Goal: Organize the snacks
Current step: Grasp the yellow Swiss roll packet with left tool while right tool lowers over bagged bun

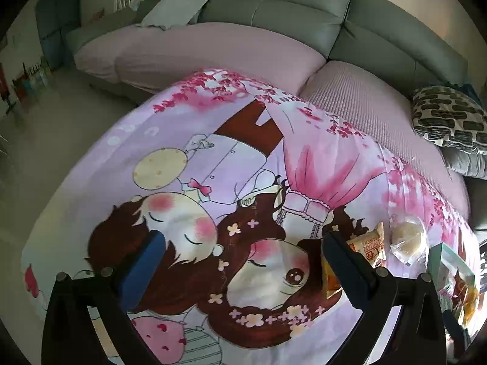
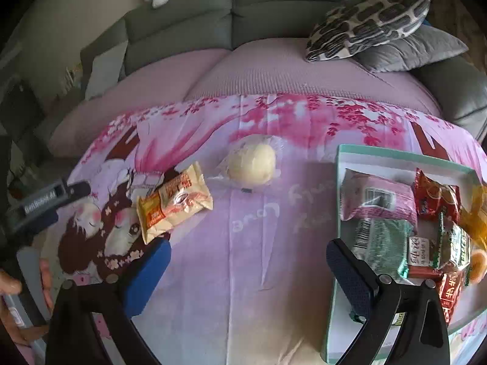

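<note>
A cream-and-orange snack packet (image 2: 175,202) lies on the pink cartoon cloth (image 2: 243,243), left of centre. A round pale bun in clear wrap (image 2: 252,164) lies behind it. A teal-rimmed white tray (image 2: 395,155) at the right holds several packets, pink (image 2: 379,196), green (image 2: 383,243) and red (image 2: 436,196). My right gripper (image 2: 246,273) is open and empty above the cloth, left of the tray. My left gripper (image 1: 243,261) is open and empty over the cloth; the packet (image 1: 369,248), bun (image 1: 408,237) and tray (image 1: 450,258) lie to its right.
A grey sofa (image 1: 274,9) with a pink cover (image 1: 197,51) runs behind the table. A patterned cushion (image 2: 368,24) and a grey cushion (image 2: 411,48) lie on it at the right. The left gripper's body (image 2: 45,202) shows at the right view's left edge.
</note>
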A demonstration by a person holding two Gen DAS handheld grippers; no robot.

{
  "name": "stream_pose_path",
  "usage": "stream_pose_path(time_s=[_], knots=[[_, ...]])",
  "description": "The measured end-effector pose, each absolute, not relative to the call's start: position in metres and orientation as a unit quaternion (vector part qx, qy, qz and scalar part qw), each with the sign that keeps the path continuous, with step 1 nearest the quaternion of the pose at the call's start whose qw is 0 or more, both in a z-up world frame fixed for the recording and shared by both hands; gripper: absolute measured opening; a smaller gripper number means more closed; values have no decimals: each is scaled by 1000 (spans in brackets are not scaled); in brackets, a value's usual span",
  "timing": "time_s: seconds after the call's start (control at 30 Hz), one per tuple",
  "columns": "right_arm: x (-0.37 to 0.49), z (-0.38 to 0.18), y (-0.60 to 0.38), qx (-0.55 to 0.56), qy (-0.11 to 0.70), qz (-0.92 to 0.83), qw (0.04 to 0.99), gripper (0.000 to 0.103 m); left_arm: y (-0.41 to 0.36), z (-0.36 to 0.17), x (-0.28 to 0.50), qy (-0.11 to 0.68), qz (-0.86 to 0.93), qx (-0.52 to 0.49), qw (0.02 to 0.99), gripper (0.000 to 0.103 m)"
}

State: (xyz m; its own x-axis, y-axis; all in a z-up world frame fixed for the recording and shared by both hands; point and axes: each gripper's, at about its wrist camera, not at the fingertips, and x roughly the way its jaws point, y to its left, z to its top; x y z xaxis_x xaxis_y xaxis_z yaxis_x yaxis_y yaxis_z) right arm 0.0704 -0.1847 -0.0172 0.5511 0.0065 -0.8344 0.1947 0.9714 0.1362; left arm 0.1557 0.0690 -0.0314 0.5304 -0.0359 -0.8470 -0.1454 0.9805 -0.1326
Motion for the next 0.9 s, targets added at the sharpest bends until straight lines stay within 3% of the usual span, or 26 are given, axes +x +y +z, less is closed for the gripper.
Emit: stream_pose_path(time_s=[0.53, 0.9], knots=[[106, -18, -220, 191, 461, -72, 864, 103, 31, -59, 183, 523, -70, -113, 842, 103], [151, -21, -231, 189, 490, -67, 849, 101, -21, -73, 180, 539, -141, 15, 830, 103]])
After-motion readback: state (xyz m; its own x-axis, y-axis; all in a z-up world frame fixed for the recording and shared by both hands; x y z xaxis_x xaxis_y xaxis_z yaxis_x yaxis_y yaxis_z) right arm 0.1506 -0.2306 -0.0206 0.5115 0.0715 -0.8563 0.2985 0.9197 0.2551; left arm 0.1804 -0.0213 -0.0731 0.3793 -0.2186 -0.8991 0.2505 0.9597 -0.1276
